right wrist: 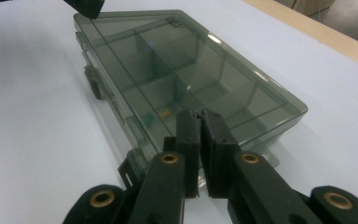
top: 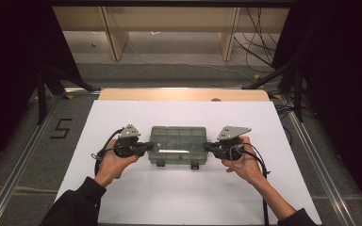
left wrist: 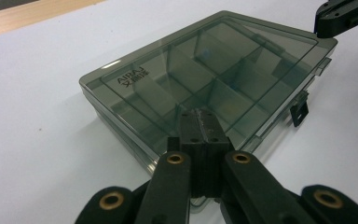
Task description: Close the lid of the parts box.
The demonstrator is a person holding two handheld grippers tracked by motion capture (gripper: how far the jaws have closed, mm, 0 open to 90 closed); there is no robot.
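Both closed, empty tongs, left (top: 147, 147) and right (top: 206, 147), are pressing the ends of the smoky transparent plastic compartment box (top: 178, 144), probably steadying it before unlatching its near clasps.

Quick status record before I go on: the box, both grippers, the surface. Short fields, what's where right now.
box: smoky transparent compartment box, lid down, flat on the white sheet
latches: two dark latches on the near edge, hanging off the lid
contents: dividers visible; a few small bits inside, too small to tell
left gripper: jaws shut, tips at the box's left end
right gripper: jaws shut, tips at the box's right end
contact: touching or just short, cannot tell
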